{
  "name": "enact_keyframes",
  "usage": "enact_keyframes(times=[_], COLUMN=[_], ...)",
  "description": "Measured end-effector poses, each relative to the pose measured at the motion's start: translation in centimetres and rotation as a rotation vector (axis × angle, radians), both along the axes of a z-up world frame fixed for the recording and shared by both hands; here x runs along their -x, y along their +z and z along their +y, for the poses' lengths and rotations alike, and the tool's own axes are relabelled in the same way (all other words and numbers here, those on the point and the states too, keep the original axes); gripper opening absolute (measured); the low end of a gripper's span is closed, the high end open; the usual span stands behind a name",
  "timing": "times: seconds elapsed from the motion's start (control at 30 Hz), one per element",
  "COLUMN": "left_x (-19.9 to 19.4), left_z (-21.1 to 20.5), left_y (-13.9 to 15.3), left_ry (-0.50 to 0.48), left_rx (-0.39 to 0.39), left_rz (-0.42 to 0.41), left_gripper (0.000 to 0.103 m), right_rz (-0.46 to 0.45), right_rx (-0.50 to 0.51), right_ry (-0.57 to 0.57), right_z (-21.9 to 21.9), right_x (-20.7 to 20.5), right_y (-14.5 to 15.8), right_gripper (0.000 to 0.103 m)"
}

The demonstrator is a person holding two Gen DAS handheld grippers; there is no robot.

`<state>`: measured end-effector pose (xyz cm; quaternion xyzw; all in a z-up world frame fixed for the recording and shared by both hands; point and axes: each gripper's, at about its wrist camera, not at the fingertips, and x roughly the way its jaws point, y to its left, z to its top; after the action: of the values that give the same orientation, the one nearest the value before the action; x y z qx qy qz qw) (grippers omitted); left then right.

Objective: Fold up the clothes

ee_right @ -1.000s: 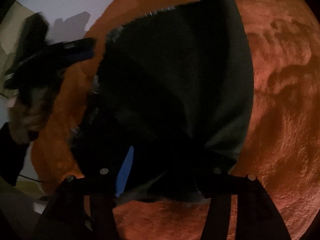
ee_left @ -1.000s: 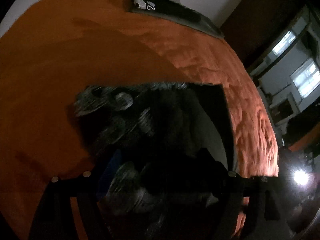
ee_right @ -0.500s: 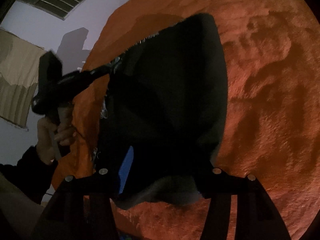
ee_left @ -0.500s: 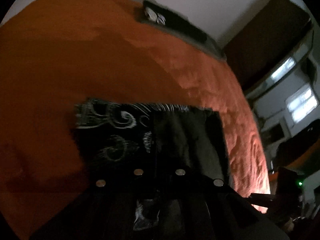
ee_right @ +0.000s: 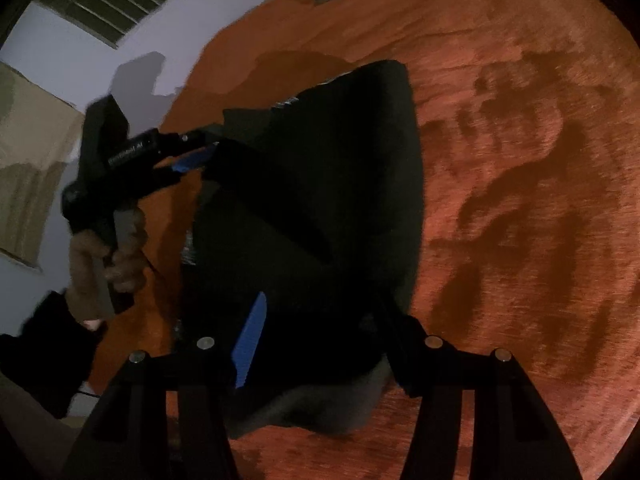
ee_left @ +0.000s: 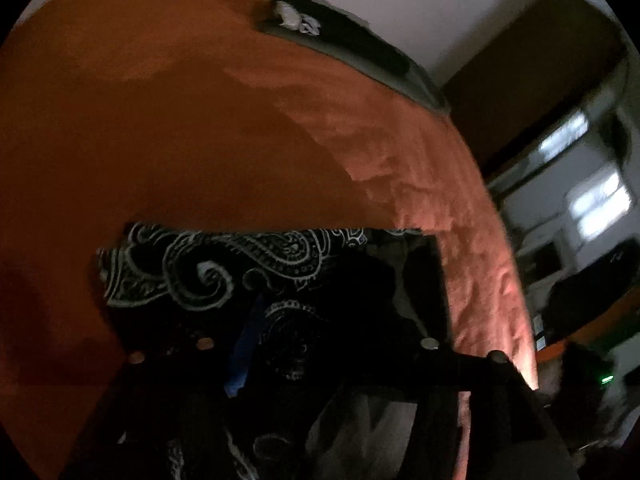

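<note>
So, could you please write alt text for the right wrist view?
A dark garment lies on an orange blanket, its near edge between the right gripper fingers. At left, a hand holds the left gripper at the garment's far corner, jaws opening.

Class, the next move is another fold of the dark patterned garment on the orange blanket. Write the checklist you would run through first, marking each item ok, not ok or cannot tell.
1. Garment lies on the orange blanket: ok.
2. Left gripper at the garment's edge, jaws opening, cloth between them: ok.
3. Left gripper gripping firmly: cannot tell.
4. Right gripper has cloth between its fingers: ok; pinched or not: cannot tell.
5. Blanket beyond the garment free for folding: ok.
6. Folded clothes at the far edge out of the way: ok.
</note>
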<state>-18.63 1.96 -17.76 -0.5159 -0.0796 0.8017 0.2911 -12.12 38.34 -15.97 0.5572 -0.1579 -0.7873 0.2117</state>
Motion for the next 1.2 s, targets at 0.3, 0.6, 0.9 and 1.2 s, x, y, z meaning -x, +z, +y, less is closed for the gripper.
enact_keyframes(times=[0.3, 0.6, 0.9, 1.2], left_x=[-1.9, -0.2, 1.0, 3.4], left_z=[-2.8, -3.8, -2.9, -5.4], left_y=[2.7, 0.5, -1.7, -4.4], left_ry=[0.111, 0.050, 0.005, 0.079], left_rx=[-0.001, -0.108, -0.112, -0.340], left_rz=[0.098, -0.107, -0.153, -0.365], left_gripper=[0.000, 0.025, 0.047, 0.005], right_rz=[0.020, -0.007, -0.023, -0.048], right_rx=[-0.106, -0.069, -0.076, -0.043], right_ry=[-0.036, -0.056, -0.052, -0.084], right_z=[0.4, 1.0, 0.5, 0.9], right_x=[0.1, 1.2, 0.1, -0.5], right_y=[-0.1, -0.5, -1.3, -1.6], right_gripper=[0.055, 0.055, 0.055, 0.055])
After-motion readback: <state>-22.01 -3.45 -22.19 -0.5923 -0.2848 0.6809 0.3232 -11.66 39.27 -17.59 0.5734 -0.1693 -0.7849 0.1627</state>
